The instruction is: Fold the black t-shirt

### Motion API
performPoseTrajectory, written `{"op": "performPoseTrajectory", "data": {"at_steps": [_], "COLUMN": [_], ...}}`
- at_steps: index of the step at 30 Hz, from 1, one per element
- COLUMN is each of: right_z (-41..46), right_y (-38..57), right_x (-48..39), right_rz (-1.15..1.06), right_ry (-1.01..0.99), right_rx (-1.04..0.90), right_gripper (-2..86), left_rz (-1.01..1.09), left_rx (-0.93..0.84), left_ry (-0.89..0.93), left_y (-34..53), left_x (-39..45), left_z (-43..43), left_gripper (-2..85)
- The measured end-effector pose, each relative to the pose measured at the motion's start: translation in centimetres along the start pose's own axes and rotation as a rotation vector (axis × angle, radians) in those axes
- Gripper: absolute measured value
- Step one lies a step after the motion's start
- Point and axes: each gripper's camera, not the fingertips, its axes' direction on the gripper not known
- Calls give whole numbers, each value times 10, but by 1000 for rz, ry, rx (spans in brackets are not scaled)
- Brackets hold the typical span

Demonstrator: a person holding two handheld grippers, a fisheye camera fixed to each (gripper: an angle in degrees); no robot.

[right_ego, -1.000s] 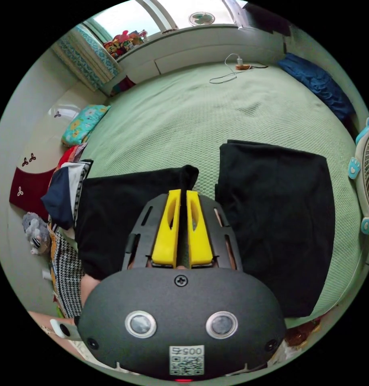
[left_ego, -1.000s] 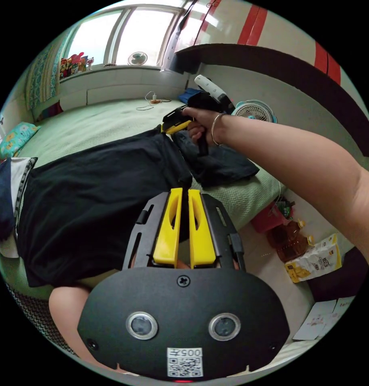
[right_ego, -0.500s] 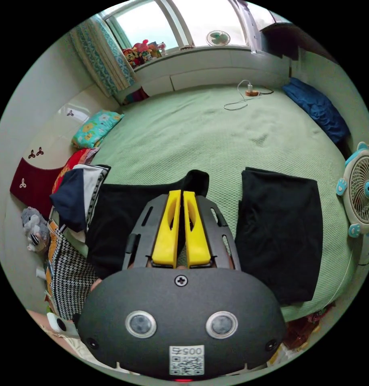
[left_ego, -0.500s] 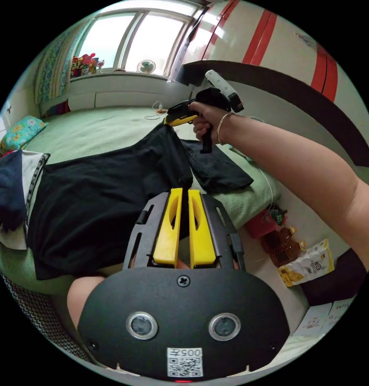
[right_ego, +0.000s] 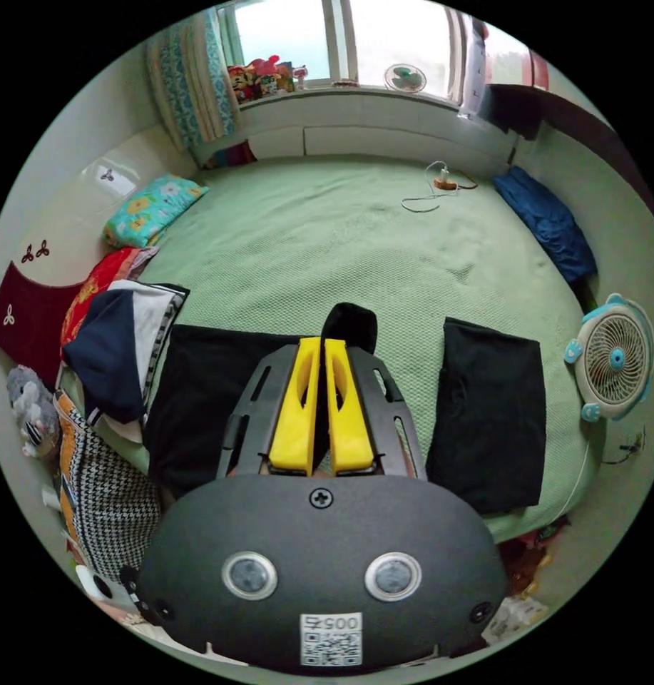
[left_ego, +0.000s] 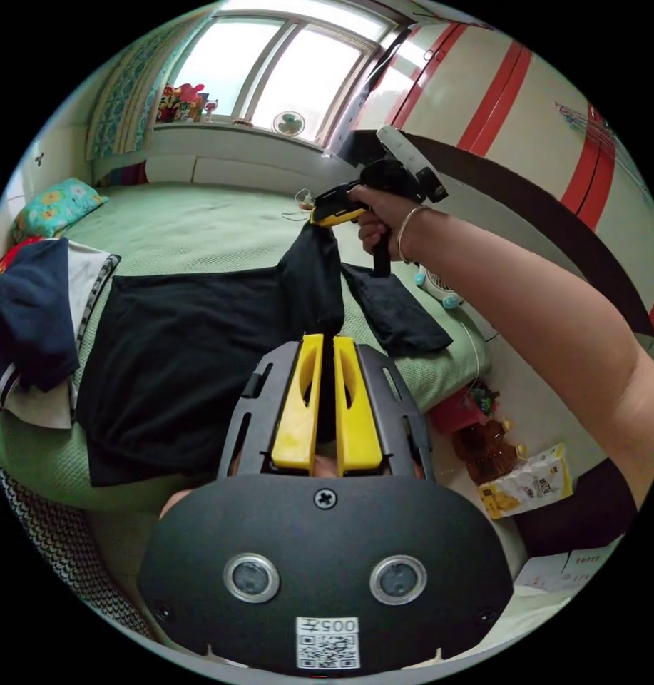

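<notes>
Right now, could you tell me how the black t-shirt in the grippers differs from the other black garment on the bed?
The black t-shirt is spread wide, one edge lifted; the folded black garment lies flat, a compact rectangle. Both grippers clamp the t-shirt; nothing touches the folded garment. Both rest on the green bed.

Matt black cloth t-shirt

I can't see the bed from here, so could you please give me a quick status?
Both hand-held grippers, left and right, shut on black t-shirt edge, lifted. Rest lies on green bed. Folded black garment beside it, apart.
</notes>
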Motion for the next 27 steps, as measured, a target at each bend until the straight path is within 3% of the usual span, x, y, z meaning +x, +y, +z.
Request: {"op": "performPoseTrajectory", "data": {"at_steps": [5, 9, 15, 27], "right_z": [23, 54, 89, 151], "right_y": [15, 42, 74, 91], "right_x": [83, 171, 253, 291], "right_rz": [126, 279, 331, 302], "right_ry": [-28, -239, -391, -620], "right_rx": [-67, -161, -212, -294], "right_gripper": [-12, 37, 84, 111], "left_rz": [45, 75, 55, 57], "left_rx": [-57, -115, -148, -130], "left_ry": [69, 61, 74, 54], "left_y": [-11, -13, -11, -13], "left_x": [29, 48, 53, 48], "left_z": [36, 65, 81, 73], "left_gripper": [40, 41, 40, 41]}}
